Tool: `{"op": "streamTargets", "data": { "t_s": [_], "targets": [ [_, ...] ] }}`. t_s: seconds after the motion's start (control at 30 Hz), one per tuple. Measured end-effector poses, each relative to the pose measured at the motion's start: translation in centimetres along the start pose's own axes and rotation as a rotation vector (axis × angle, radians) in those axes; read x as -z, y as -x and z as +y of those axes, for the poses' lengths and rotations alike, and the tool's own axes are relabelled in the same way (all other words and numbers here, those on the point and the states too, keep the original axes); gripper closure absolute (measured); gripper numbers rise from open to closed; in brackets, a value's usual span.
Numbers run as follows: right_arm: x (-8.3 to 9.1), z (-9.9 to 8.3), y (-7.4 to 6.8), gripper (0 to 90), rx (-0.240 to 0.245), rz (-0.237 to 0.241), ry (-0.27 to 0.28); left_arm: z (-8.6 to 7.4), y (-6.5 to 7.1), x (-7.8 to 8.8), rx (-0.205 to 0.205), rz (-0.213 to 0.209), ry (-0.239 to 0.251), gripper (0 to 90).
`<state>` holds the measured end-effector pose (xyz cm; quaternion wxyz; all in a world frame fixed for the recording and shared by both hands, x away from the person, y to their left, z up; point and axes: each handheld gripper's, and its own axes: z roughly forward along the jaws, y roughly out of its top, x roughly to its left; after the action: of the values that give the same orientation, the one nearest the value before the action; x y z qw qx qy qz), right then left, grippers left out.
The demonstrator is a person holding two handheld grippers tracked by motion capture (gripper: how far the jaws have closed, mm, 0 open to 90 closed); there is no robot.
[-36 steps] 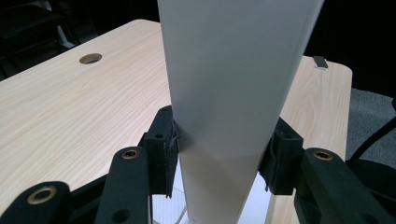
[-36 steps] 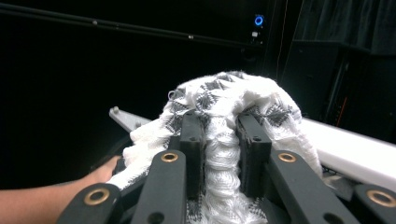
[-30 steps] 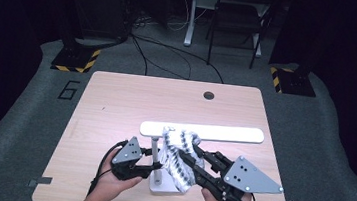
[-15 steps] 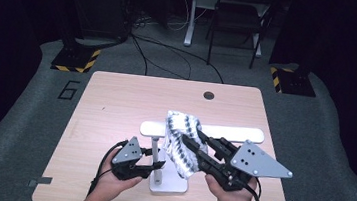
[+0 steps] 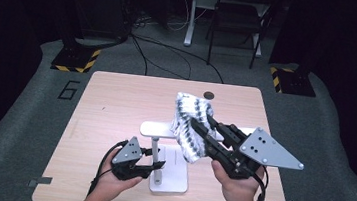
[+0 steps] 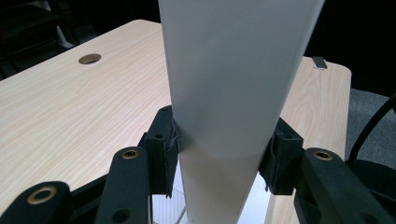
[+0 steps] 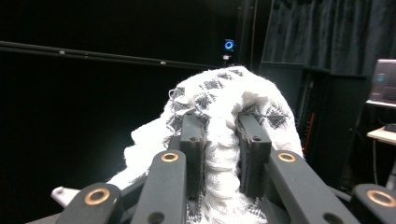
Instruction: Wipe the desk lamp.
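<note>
Looking down from the high view, you hold your left gripper (image 5: 157, 164) low over the wooden counter (image 5: 116, 104), its jaws set either side of the upright post of a white stand (image 5: 159, 160) with a flat base and a crossbar on top. Your right gripper (image 5: 199, 124) is raised above the crossbar, carrying a white cloth with a dark check pattern (image 5: 186, 124) that hangs from its jaws over the middle of the counter.

The left gripper view adds what the high view cannot: the jaws stand about half open, pads pressed against both flat sides of the white post (image 6: 229, 93).

The right gripper view shows its jaws drawn close together, pinching a bunched fold of the cloth (image 7: 224, 140), the rest draping over them against a dark room.

A large "6" (image 5: 69, 90) is marked on the grey floor beside the counter's far left corner.
</note>
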<state>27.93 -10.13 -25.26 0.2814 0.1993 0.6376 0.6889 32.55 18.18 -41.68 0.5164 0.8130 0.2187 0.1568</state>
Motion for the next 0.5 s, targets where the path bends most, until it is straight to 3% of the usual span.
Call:
{"op": "streamTargets", "data": {
  "t_s": [0.1, 0.3, 0.5],
  "targets": [
    [0.0, 0.1, 0.3, 75.1, -0.005, -0.014, -0.002, 0.0, 0.0, 0.0, 0.0, 0.0, 0.0, 54.1],
    [-0.6, -1.6, 0.8, 75.0, -0.004, -0.052, -0.054, 0.0, 0.0, 0.0, -0.004, -0.002, -0.002, 54.1],
    [-0.7, -2.9, 0.1, 74.8, 0.019, -0.075, -0.097, 0.0, 0.0, 0.0, 0.0, 0.0, 0.0, 54.1]
  ]
}}
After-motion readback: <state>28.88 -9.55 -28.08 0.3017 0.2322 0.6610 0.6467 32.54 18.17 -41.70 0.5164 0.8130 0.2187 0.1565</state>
